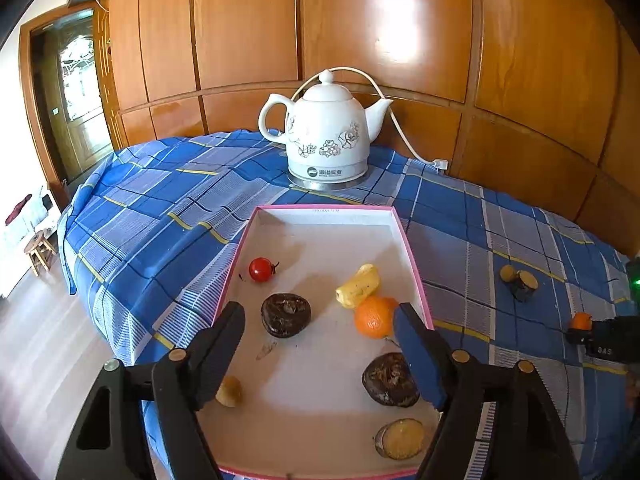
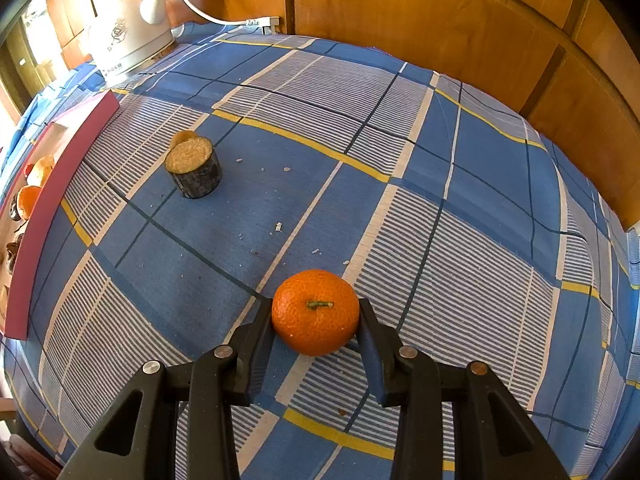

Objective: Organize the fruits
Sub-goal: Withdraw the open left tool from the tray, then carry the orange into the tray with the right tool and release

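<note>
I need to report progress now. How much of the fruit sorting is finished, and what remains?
Done: the pink-edged box already holds a cherry tomato, an orange and several other pieces; the left gripper hangs open above it. In hand: the right gripper has its fingers against the tangerine on the checked cloth. Left: the dark cut piece with a small piece behind it.

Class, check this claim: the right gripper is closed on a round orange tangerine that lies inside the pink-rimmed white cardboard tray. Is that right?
Not quite. The right gripper is closed on the round orange tangerine, but it lies on the blue checked tablecloth, outside the pink-rimmed white cardboard tray, as the right wrist view shows.
</note>
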### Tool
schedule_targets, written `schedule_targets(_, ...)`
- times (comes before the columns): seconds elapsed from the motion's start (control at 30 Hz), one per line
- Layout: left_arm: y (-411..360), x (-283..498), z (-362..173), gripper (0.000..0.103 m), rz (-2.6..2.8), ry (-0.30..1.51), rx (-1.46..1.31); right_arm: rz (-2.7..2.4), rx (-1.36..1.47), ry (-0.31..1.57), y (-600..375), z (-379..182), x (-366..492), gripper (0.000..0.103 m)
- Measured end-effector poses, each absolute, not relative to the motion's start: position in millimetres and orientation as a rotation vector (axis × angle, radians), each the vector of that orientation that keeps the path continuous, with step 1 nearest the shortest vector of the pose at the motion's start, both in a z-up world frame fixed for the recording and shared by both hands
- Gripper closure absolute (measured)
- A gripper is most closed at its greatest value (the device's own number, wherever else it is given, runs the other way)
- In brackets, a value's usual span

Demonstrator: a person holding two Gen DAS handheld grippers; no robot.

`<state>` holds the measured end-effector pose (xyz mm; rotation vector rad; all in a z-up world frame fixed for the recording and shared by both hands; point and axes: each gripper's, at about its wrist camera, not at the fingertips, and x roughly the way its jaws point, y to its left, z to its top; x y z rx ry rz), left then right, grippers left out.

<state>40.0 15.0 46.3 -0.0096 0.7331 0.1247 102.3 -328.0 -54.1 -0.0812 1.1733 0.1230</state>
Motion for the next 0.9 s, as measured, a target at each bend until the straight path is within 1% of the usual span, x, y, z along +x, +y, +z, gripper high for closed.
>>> schedule_targets(0.03, 14, 39, 46, 0.024, 0.123, 0.735, -0.009, 0.122, -0.079, 1.174, -328, -54, 102, 0.063)
schedule_targets(0.1, 13, 36, 45, 0.02, 0.122, 0.737, -0.009, 0.119, -0.073, 1.176, -329, -54, 102, 0.063)
schedule_targets(0.33, 11, 30, 40, 0.013, 0.123, 0.749, -0.008, 0.119, -0.058, 1.18, -330, -53, 103, 0.062)
schedule_targets(0.43, 12, 28, 36, 0.008, 0.133, 0.758, -0.009, 0.122, -0.067, 1.179, -330, -53, 104, 0.063)
schedule_targets(0.53, 14, 25, 33, 0.001, 0.148, 0.765, -0.009, 0.129, -0.098, 1.169, -325, -53, 101, 0.063)
schedule_targets(0.9, 24, 18, 27, 0.0, 0.189, 0.78, -0.01, 0.145, -0.115, 1.159, -320, -53, 97, 0.063)
